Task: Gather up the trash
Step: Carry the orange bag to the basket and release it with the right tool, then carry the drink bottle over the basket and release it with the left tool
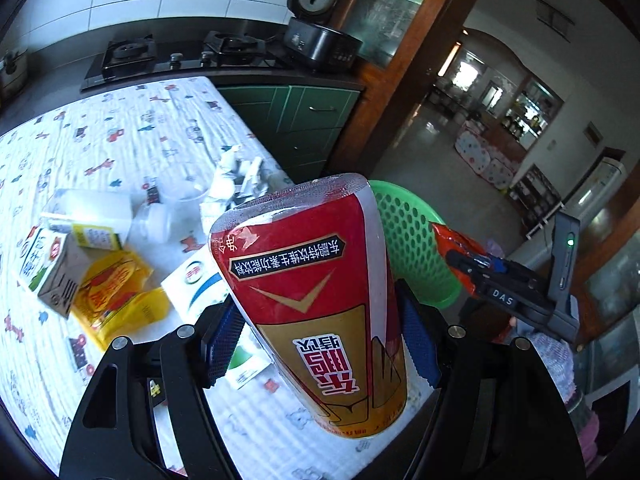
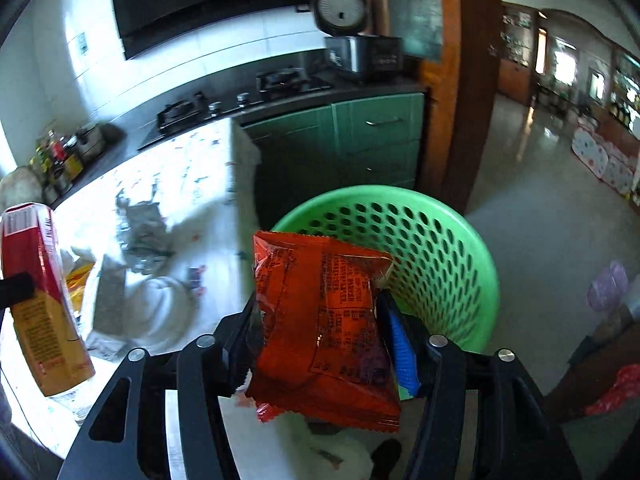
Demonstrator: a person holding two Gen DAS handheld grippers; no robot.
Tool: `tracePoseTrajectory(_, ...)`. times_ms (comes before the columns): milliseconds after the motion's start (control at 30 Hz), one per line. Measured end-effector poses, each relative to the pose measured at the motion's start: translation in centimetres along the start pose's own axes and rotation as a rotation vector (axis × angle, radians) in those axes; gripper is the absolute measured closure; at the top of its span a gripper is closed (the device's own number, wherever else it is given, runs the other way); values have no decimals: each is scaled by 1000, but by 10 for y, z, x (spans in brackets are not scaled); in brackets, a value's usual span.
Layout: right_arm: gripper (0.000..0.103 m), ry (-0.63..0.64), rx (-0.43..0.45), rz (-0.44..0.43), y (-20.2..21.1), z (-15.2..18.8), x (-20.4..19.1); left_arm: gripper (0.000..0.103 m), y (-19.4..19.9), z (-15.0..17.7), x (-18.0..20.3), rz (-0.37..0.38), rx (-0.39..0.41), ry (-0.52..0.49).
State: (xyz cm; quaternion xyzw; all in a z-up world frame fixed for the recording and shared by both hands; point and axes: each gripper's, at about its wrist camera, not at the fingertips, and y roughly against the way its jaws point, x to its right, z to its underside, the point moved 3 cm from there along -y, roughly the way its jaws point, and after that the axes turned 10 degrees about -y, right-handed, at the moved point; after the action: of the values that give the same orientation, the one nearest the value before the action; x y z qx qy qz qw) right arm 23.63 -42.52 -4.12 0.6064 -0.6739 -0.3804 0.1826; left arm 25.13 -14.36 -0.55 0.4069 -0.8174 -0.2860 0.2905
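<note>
The right gripper (image 2: pixel 320 344) clasps an orange snack packet (image 2: pixel 324 320), nearest the green basket (image 2: pixel 452 240) just ahead; the left gripper (image 1: pixel 320 340) clamps a red drink can (image 1: pixel 316 300) lengthwise.

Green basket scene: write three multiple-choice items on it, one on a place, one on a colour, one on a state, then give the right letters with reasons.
1. Where does the green basket stand?
A. on the stove
B. on the floor beside the table
C. on the table

2. What colour is the snack packet in the right claw?
A. orange-red
B. blue
C. white

3. What is the state of the left claw?
A. open and bare
B. out of view
C. closed on the red and gold bottle

Answers:
1 B, it sits past the table's edge on the tiled floor.
2 A, its wrapper is orange-red.
3 C, both pads press the bottle's sides.
</note>
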Motion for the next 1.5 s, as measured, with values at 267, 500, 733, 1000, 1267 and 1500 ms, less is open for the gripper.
tracePoseTrajectory(267, 35, -51, -24, 35, -32, -7, 43, 33, -31, -27, 28, 17, -14, -40)
tracePoseTrajectory(500, 31, -86, -19, 37, -46, -11, 67, 33, -65, -53, 49, 44, -17, -55)
tracePoseTrajectory(733, 27, -25, 37, 94, -29, -4, 76, 33, -109, -71, 67, 79, -55, -46)
tracePoseTrajectory(1000, 26, -23, 85, 114, -3, 2, 95, 33, -153, -82, 83, 115, -88, 23)
tracePoseTrajectory(1267, 26, -56, 82, 119, 4, 15, 116, 29, -198, -73, 102, 129, -161, 95)
tracePoseTrajectory(1500, 26, -83, 81, 128, 12, 23, 126, 26, -200, -63, 107, 118, -189, 72)
